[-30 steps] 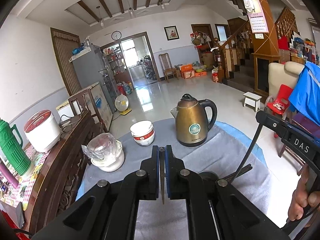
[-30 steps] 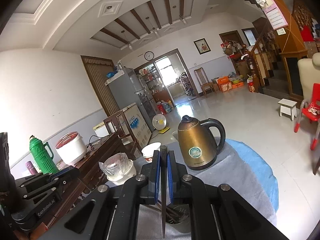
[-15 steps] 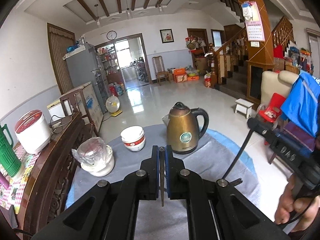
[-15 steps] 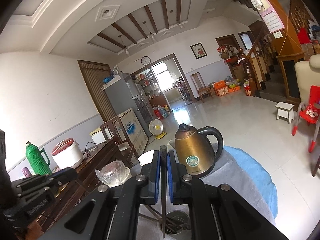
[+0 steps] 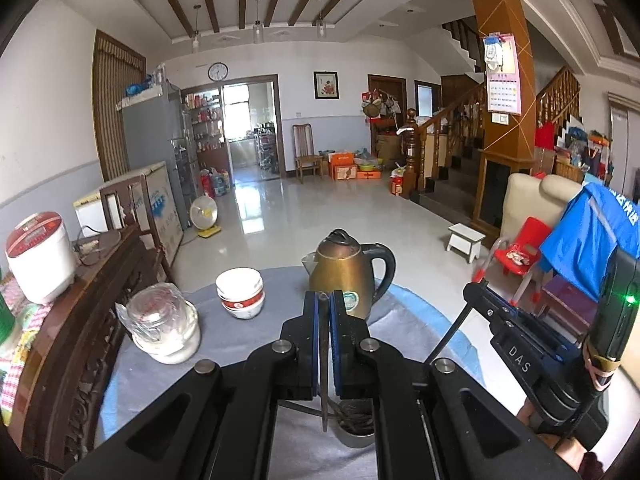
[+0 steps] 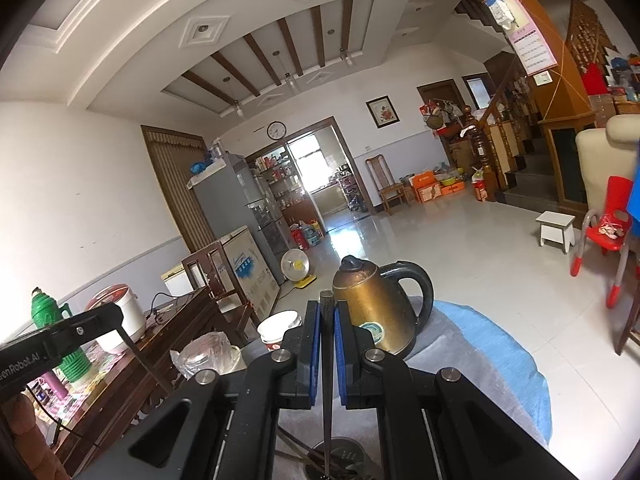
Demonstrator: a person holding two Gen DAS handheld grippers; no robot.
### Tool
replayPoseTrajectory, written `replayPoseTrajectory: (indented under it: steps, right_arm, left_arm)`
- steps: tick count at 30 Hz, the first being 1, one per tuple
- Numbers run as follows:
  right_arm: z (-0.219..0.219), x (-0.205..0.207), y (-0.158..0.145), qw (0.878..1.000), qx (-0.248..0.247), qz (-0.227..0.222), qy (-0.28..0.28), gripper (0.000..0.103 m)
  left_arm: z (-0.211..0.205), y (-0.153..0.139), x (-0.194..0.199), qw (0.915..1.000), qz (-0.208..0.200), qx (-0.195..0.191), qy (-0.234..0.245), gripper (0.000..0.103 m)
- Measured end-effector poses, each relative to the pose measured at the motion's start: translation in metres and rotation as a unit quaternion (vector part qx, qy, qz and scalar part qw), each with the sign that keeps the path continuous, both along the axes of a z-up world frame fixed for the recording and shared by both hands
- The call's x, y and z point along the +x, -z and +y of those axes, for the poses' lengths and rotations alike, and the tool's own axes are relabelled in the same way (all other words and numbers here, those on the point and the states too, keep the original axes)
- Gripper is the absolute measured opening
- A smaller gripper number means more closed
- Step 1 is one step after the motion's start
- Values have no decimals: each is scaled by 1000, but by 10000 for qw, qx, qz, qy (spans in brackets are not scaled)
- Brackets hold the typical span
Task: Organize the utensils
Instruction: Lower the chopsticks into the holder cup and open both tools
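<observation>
Each claw is clamped nearly shut on a thin dark stick, probably a chopstick: the left gripper (image 5: 325, 300) and the right gripper (image 6: 327, 308) each hold one (image 5: 323, 392) (image 6: 327, 420), tips pointing into the metal holder (image 5: 356, 432) on the table. Light, stiff and slippery, each is best pinched near its upper end.

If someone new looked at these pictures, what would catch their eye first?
Probably the bronze kettle, standing at the far edge of the grey-covered table. Next, each gripper, left and right, is clamped on a dark chopstick hanging down towards a metal holder of utensils.
</observation>
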State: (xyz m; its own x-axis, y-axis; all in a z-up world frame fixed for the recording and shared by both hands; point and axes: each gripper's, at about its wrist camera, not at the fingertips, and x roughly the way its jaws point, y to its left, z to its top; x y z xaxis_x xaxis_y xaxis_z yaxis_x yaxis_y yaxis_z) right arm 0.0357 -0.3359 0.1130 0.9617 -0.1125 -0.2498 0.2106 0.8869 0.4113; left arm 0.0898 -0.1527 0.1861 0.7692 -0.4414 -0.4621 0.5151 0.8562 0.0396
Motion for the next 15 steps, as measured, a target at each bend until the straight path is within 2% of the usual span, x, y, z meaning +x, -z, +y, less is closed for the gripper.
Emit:
replayPoseTrajectory:
  steps: [10, 15]
  right_arm:
    - [0, 10, 14, 9998, -50, 215, -15, 8]
    - [0, 12, 24, 9991, -28, 407, -99, 8]
  left_arm:
    - [-9, 15, 14, 9978, 328, -542, 214, 6]
    - [-17, 40, 26, 9965, 603, -552, 190, 6]
